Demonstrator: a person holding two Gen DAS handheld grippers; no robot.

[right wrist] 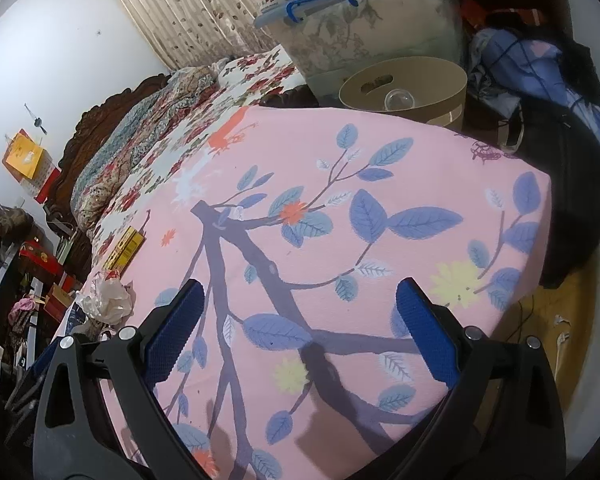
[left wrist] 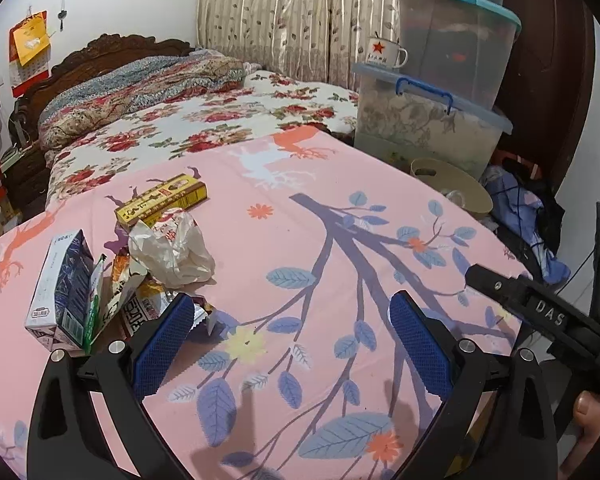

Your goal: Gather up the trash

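Note:
Trash lies in a heap at the left of the pink leaf-print cloth (left wrist: 300,240): a yellow box (left wrist: 160,204), a crumpled white plastic bag (left wrist: 172,252), a white and blue carton (left wrist: 62,292) and snack wrappers (left wrist: 140,304). My left gripper (left wrist: 292,336) is open and empty, its left finger beside the wrappers. My right gripper (right wrist: 300,328) is open and empty over the bare cloth (right wrist: 340,220). In the right wrist view the bag (right wrist: 108,300) and yellow box (right wrist: 126,248) lie far left. A beige bin (right wrist: 404,88) stands past the far edge; it also shows in the left wrist view (left wrist: 452,188).
A bed with floral bedding (left wrist: 204,120) lies behind. Stacked clear storage boxes (left wrist: 432,120) carry a white star mug (left wrist: 384,54). Clothes (right wrist: 540,72) pile at the right. The right gripper's body (left wrist: 540,316) shows at the right of the left wrist view.

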